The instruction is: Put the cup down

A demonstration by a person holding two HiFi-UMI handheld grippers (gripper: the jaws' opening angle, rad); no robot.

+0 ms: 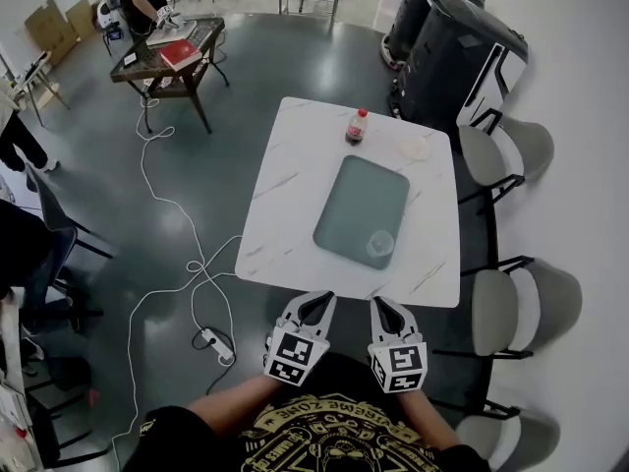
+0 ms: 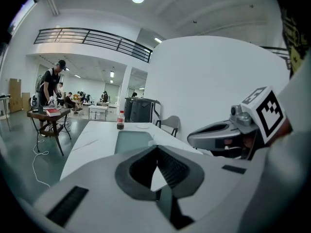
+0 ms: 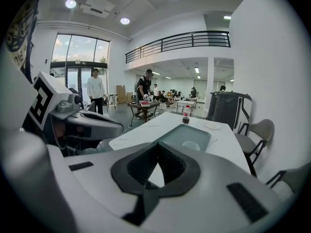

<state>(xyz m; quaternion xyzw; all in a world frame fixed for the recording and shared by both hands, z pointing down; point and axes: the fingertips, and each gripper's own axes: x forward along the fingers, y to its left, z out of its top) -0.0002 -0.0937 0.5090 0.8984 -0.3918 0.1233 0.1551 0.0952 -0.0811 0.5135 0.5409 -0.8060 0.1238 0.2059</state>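
White table (image 1: 295, 185) bears tray (image 1: 346, 197), cup (image 1: 379, 245), bottle (image 1: 357, 126); left tongs (image 1: 322, 300), right tongs (image 1: 379, 304) clenched empty.

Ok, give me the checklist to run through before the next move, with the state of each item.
1. Cup set down: ok. It stands on the tray, near the tray's near right corner.
2. Right hand-held gripper free: ok. Jaws together, nothing between them.
3. Left hand-held gripper free: ok. Jaws together, nothing between them.
4. Grippers clear of the cup: ok. Both are held off the near edge of the table, apart from the tray.
5. Bottle out of the way: ok. It stands upright by the far edge, off the tray.
6. Cup's contents: cannot tell.
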